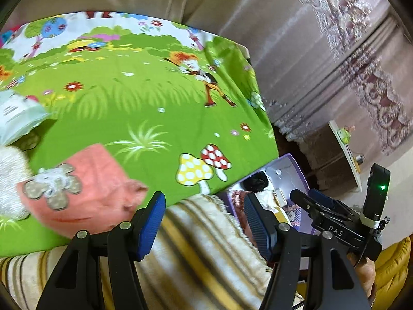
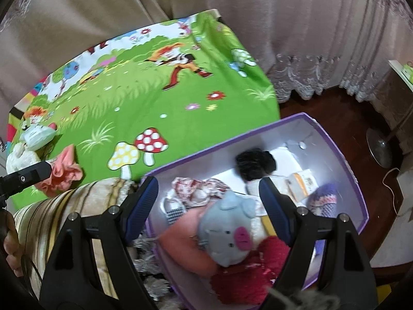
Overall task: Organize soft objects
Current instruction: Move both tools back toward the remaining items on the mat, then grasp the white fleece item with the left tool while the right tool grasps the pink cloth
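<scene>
My left gripper [image 1: 205, 222] stands open and empty over a striped blanket [image 1: 206, 253] at the bed's near edge. Just left of it, a pink cloth with a grey flower patch [image 1: 93, 188] lies on the green cartoon sheet [image 1: 129, 98], beside a white fluffy toy [image 1: 10, 180] and a pale bag [image 1: 18, 118]. My right gripper [image 2: 207, 206] hangs open above a purple box [image 2: 343, 160]. A grey pig plush [image 2: 227, 230] lies in the box below its jaws, untouched, on a pink cloth [image 2: 180, 242] and a red item [image 2: 247, 271]. A black soft item [image 2: 255, 165] and a purple knit piece [image 2: 322, 199] also lie inside.
Beige curtains [image 2: 258, 25] hang behind the bed. The box stands on a dark wooden floor [image 2: 335, 108] to the right of the bed. A round fan base [image 2: 379, 147] and a cable lie further right, and a small table [image 1: 346, 155] stands near the curtain.
</scene>
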The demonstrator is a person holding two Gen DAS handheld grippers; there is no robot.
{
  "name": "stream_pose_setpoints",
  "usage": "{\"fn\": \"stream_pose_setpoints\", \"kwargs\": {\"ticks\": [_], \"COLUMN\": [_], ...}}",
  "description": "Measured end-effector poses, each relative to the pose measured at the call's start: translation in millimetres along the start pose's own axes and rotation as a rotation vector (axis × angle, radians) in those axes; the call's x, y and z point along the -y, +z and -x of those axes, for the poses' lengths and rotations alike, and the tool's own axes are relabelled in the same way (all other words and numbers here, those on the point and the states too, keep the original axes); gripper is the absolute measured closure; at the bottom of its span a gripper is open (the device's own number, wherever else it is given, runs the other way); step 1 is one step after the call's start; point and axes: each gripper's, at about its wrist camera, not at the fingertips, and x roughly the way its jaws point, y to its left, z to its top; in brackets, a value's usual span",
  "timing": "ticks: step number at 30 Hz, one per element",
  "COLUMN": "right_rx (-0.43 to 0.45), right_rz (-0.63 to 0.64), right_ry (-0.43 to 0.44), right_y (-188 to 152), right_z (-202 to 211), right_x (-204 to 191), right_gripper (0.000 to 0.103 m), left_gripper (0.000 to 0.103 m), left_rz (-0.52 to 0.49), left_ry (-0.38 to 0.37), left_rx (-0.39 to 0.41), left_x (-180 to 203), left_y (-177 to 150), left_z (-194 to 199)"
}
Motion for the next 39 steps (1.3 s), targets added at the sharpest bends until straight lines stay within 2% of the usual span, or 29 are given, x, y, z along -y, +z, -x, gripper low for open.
{"fn": "stream_pose_setpoints", "kwargs": {"ticks": [11,17,27,39], "right_rx": [-0.005,-0.015,-0.067,-0.106], "right_rz": [0.077,0.151,0.364,0.56], "right_ry": [0.062,0.125,0.275,0.33], "right_y": [6.5,8.5,1.1,-7.7], "right_z": [-1.4,-4.8,-16.7,-27.6], "right_x": [-49.1,-88.0,-178.4,-250.3], "right_gripper": [0.02,0.019,0.017,0.017], "left_gripper": [0.039,0.039,0.039,0.039], "left_rz": [0.073,0.131,0.251,0.331], "left_ry": [0.037,0.069,0.127,0.173], "left_rx": [0.054,0.079,0.125,0.159], "left_x": [-43.5,-72.7,-126.4,-162.5], "left_y": [-11.0,-27.0,-49.1,-50.7], "left_z": [35.9,59.8,97.2,117.2]}}
